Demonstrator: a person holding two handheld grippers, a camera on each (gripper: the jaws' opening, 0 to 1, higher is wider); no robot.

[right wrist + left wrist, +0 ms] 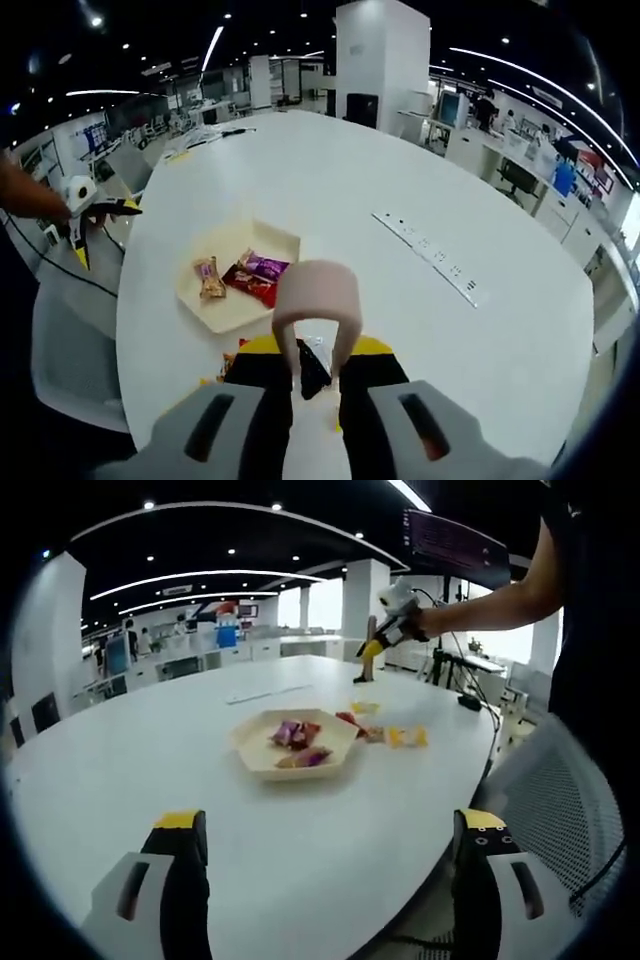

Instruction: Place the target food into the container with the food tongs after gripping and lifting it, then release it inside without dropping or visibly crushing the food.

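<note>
Your right hand-held gripper (315, 372) squeezes the food tongs (316, 325) around a dark snack (312, 368), three wrapped snacks lie in the container (232, 305), several wait on the table (300, 860), and your left hand-held gripper (325, 870) stands wide open and empty.

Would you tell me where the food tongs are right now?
In the right gripper view, the food tongs sit clamped in the right gripper, their looped end up, just beside the tray of wrapped snacks.

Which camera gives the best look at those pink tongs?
The right gripper view: the pink tongs rise close up between its jaws, tips around a dark packet. In the left gripper view the right gripper shows far off above the table, the tongs hard to discern.
</note>
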